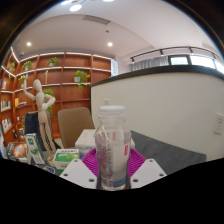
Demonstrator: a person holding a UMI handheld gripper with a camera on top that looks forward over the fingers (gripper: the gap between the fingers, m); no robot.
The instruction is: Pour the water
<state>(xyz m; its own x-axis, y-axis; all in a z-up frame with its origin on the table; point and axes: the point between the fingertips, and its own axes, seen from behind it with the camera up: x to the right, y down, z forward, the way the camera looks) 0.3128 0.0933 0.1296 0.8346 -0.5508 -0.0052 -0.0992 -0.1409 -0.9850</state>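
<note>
One clear plastic bottle [113, 142] is standing between the two pink pads [92, 160], which are showing on either side of it. One wooden mannequin figure [42, 112] is standing to the side, and one chair back [73, 125] is showing behind the desk [165, 152]. One wooden shelving unit [62, 78] is running along the far wall, carrying at least four small green plants [80, 76]. Two long windows [178, 60] are showing high on the wall.

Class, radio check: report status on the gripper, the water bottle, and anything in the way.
Gripper shut on bottle, pink pads at both sides. Clear plastic bottle upright, cap on. No receiving cup in view. Chair and shelves beyond, nothing blocking.
</note>
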